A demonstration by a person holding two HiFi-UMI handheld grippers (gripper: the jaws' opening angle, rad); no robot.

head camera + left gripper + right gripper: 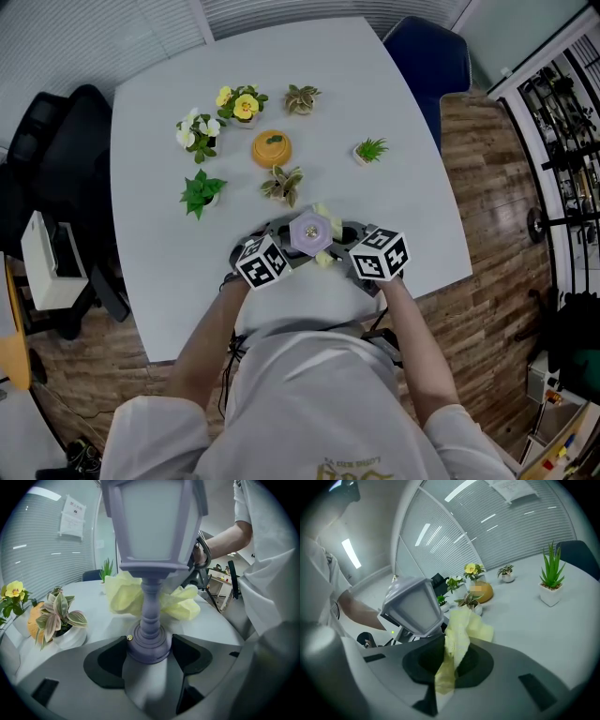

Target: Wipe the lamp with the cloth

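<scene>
A lavender lantern-style lamp (310, 232) stands on the white table (169, 281) near its front edge. My left gripper (149, 654) is shut on the lamp's round base (149, 641), and the lantern head (154, 522) rises above it. A pale yellow cloth (457, 634) hangs from my right gripper (449, 660), which is shut on it, and lies against the lamp head (415, 604). In the left gripper view the cloth (124, 595) bunches behind the lamp's stem. From the head view the left gripper (279, 246) and the right gripper (352, 241) flank the lamp.
Behind the lamp sit several small pots: a variegated plant (283, 184), a green plant (201, 193), yellow flowers (242, 103), white flowers (197, 131), a spiky plant (370, 150) and an orange pumpkin-shaped object (272, 148). A blue chair (427, 56) and a black chair (56, 141) stand by the table.
</scene>
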